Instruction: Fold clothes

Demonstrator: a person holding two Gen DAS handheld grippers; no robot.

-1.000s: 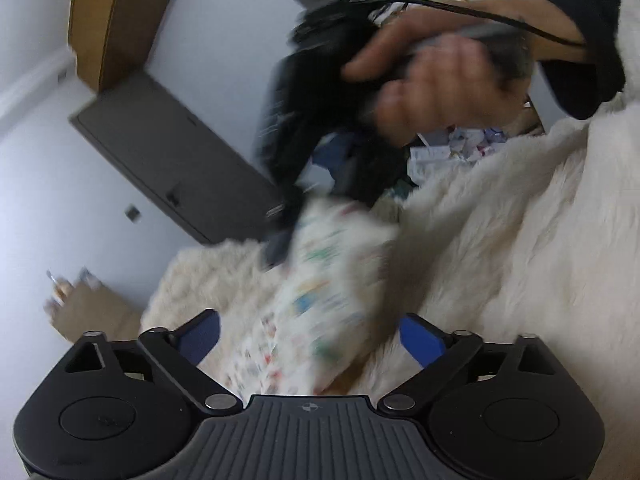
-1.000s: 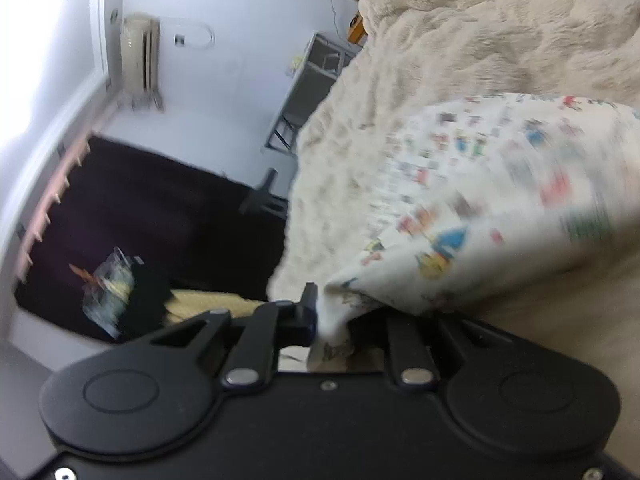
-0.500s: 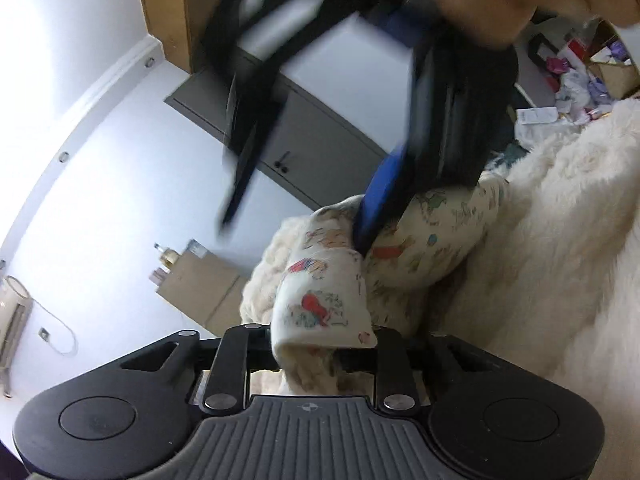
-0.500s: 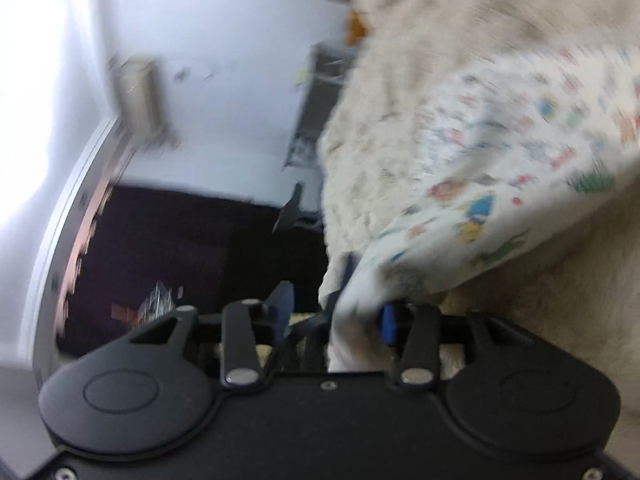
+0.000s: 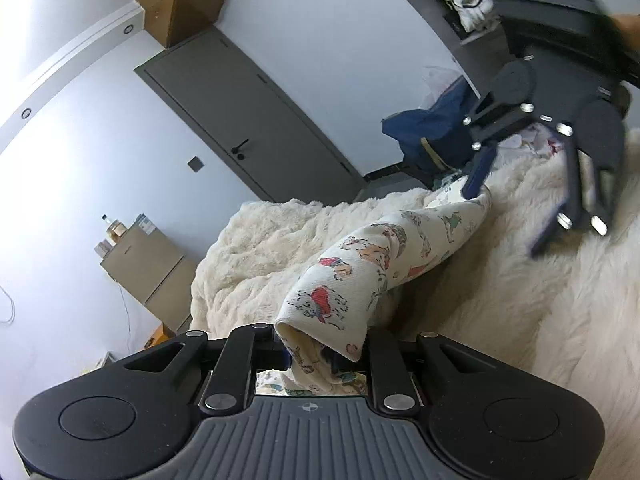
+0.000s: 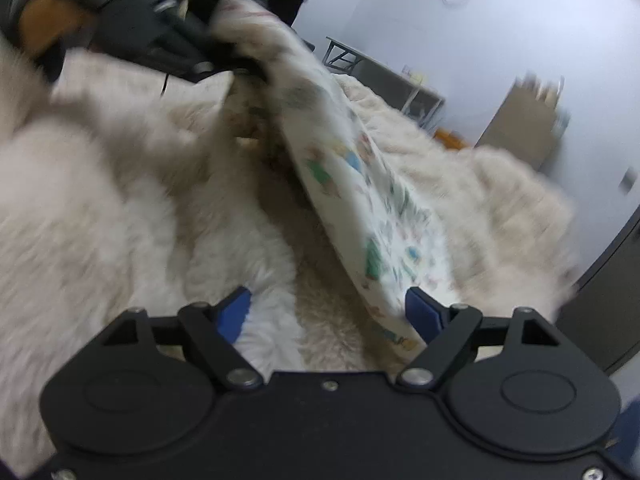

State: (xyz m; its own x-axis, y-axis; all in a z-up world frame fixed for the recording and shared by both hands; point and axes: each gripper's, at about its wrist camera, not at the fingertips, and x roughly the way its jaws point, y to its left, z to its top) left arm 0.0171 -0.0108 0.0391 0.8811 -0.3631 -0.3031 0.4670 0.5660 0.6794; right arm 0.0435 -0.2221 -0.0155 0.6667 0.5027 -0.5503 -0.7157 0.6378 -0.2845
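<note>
A white garment with small coloured cartoon prints [image 5: 384,256] hangs stretched above a cream fluffy blanket [image 5: 256,264]. My left gripper [image 5: 320,354] is shut on one end of it; the cloth bunches between the jaws. My right gripper [image 6: 328,312] is open, its blue pads [image 6: 420,310] spread wide, with the garment's other end [image 6: 372,232] resting against the right pad. In the left wrist view the right gripper [image 5: 516,216] shows at the upper right, one blue finger touching the cloth's far end. The right wrist view is blurred.
The fluffy blanket [image 6: 104,200] covers the whole bed. A grey door [image 5: 248,120], a cardboard box with bottles [image 5: 140,260] and a dark blue bag [image 5: 432,140] stand beyond it. A metal rack [image 6: 384,76] stands by the far wall.
My right gripper has opened and let go of the garment's end. My left gripper closed on the other end about half a second ago and still holds it, stretched out.
</note>
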